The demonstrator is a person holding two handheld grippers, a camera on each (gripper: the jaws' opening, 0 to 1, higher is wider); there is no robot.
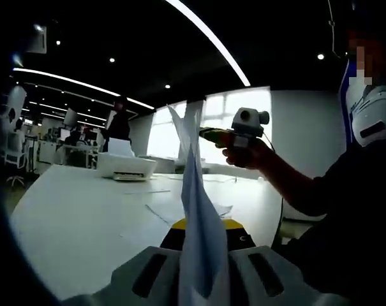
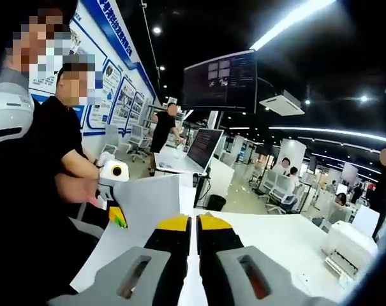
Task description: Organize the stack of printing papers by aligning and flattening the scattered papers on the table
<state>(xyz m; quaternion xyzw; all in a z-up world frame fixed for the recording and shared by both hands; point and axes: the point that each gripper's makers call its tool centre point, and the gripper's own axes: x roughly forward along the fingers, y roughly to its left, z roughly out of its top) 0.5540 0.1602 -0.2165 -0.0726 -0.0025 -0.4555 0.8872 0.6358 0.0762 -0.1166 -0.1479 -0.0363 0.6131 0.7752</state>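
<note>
In the left gripper view, the left gripper (image 1: 202, 239) is seen from behind its yellow-tipped jaws, which are clamped on the papers (image 1: 196, 210). The sheets are held edge-on between the jaws and rise upright from them, fanning slightly at the top. Beyond the papers, the right gripper (image 1: 208, 132) is held in a hand (image 1: 247, 152) and is closed on the far upper edge of the same sheets — the stack is lifted clear of the white table (image 1: 71, 217). A few loose sheets (image 1: 180, 210) are left lying flat on the table behind the jaws. Farther back on the table a white printer (image 1: 126, 167) is placed.

In the right gripper view, the right gripper (image 2: 193, 224) is shown with its black, yellow-tipped jaws brought together on the edge of the papers (image 2: 148, 204), which spread out to the left as a broad white sheet. At the far left edge of that sheet the left gripper (image 2: 118, 217) is seen, gripped by a hand (image 2: 84, 190). The table (image 2: 275, 242) is visible beneath — the printer (image 2: 349, 248) stands at its right end. A dark monitor (image 2: 204, 148) is seen on a desk beyond.
</note>
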